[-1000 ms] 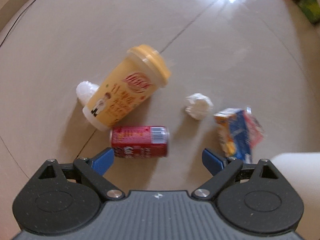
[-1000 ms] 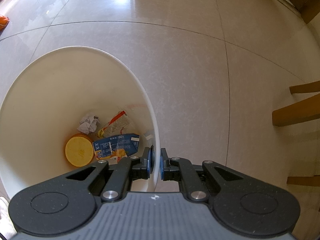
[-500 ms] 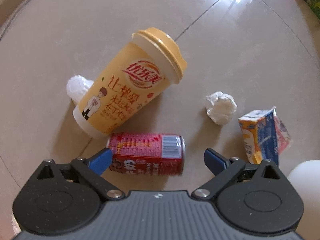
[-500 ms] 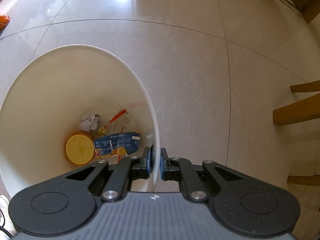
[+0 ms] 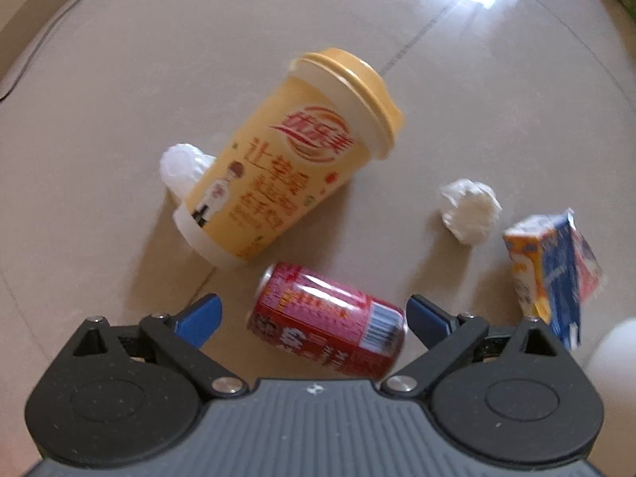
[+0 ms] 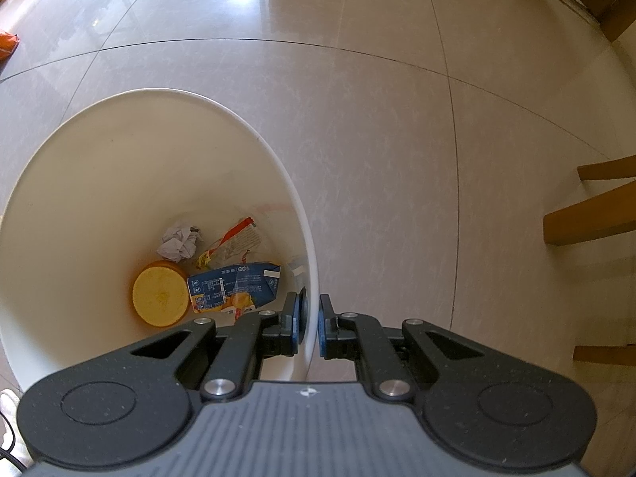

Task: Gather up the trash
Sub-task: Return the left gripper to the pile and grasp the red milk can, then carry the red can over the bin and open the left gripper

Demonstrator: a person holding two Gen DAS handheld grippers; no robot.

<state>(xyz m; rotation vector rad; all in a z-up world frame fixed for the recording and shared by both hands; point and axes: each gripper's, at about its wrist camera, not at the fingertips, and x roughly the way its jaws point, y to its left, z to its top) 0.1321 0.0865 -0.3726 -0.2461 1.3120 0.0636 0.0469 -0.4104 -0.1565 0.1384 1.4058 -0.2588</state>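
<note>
Left gripper (image 5: 314,316) spread wide, straddling red aluminium drink can (image 5: 326,328) lying sideways on beige tiled floor (image 5: 119,91), pads not touching, yellow lidded paper cup (image 5: 286,167) at 12 o'clock, crumpled white tissue (image 5: 471,210) at 2 o'clock, right gripper (image 6: 309,328) clamped on rim of white plastic bin (image 6: 119,167).

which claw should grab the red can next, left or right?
Left. The left claw is open with the red can lying between its fingers on the floor. The right claw is shut on the white bin's rim, so it is occupied.
</note>
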